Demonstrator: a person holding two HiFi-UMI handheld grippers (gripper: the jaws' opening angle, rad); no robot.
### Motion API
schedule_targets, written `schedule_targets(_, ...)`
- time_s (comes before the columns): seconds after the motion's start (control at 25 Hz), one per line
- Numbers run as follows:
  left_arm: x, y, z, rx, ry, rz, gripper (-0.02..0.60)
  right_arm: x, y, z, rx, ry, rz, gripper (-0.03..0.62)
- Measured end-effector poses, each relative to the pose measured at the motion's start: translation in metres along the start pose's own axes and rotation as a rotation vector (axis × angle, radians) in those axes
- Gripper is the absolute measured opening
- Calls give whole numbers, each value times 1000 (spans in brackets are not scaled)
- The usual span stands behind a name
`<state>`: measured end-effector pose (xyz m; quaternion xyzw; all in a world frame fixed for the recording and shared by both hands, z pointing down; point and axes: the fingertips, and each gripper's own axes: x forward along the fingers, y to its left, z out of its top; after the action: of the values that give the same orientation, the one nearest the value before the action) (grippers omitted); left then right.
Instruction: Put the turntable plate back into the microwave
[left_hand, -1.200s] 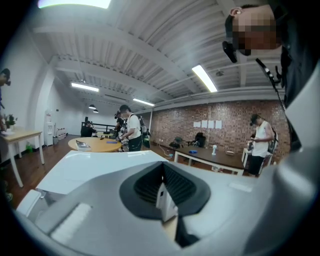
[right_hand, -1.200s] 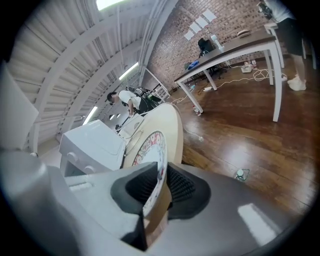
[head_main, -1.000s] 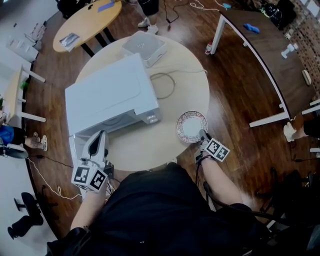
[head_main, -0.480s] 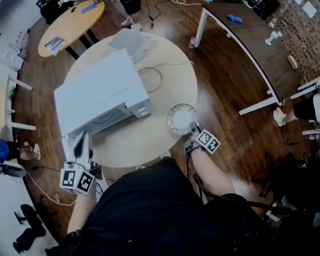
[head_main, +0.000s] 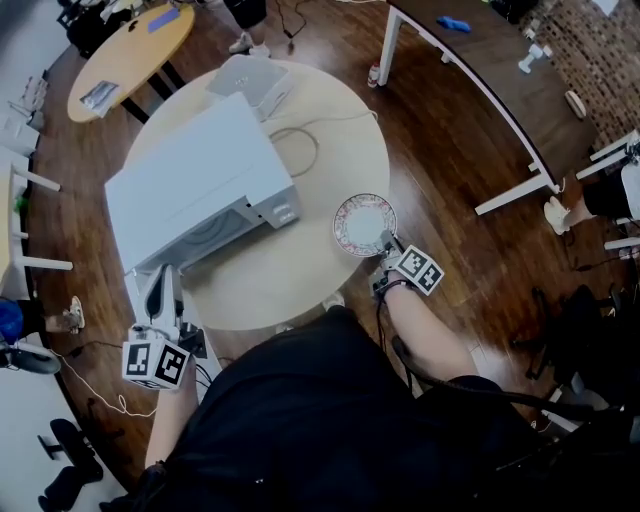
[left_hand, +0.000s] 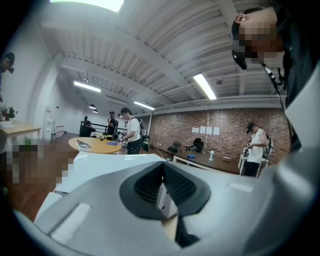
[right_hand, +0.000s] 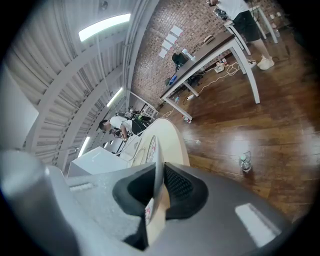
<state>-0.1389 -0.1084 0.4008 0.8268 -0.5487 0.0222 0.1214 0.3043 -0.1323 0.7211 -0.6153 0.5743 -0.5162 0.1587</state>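
- The round white plate with a red-patterned rim (head_main: 362, 222) is out of the oven, just right of the boxy white microwave (head_main: 200, 180) and above the right-hand part of the round pale wooden worktop (head_main: 330, 130).
- The right tongs (head_main: 388, 243) are pinching this plate by the rim nearest the person. In the right gripper view the plate (right_hand: 151, 149) runs edge-on out from between the dark ribbed pads (right_hand: 176, 186).
- From where I look I cannot tell whether the plate rests on the worktop or hangs just clear of it.
- The left tongs (head_main: 163, 274) are at the microwave's front left corner, well apart from the plate.
- Their pads are drawn close on a thin white panel (left_hand: 161, 197), which looks to be the edge of the white microwave door (head_main: 141, 292), swung open toward the person.
- Behind the microwave a white boxy appliance (head_main: 250, 83) sits at the worktop's far edge, with a pale cable (head_main: 303, 150) looping beside it.
- Dark wooden floor (head_main: 440, 150) surrounds the worktop.
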Motion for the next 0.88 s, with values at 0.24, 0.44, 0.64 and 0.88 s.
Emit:
schedule_targets(0.24, -1, -1, 2, -1, -19, -5, 3, -14, 2, 21, 82, -71, 18, 25)
schedule_targets(0.44, -4, 7, 9, 10, -42, 11, 3, -13, 19, 34, 101, -94, 55, 25)
schedule_targets(0.64, -10, 17, 15, 10, -65, 20, 3, -15, 33, 44, 149, -130, 82, 25)
schedule_targets(0.88, -16, 27, 23, -5, -94, 19, 3, -18, 53, 64, 170, -172, 109, 25)
